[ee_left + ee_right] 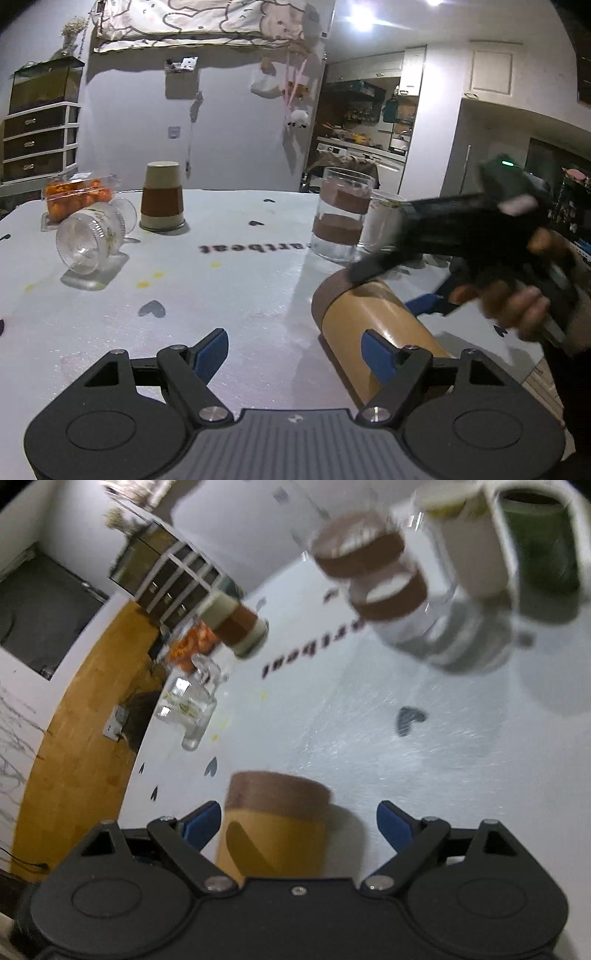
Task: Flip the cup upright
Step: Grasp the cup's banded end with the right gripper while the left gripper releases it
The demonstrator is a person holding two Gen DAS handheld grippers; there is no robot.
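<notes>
Right gripper (pixel 297 821) hung wide open around the paper cup (pixel 275 825), which lay on its side on the white table (pixel 369 746), pads not yet touching. Left gripper (pixel 295 349) gaped too, holding nothing. Risk, I reckoned: an off-centre pinch might send the cup rolling.

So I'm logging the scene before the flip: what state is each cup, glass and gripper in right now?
tan paper cup: lying on its side, between the open fingers of the right gripper
brown-banded paper cup: upside down
small glass mug: tipped on its side
tall glass: standing upright
left gripper: open, holding nothing
right gripper: open around the tan cup, not closed on it
</notes>
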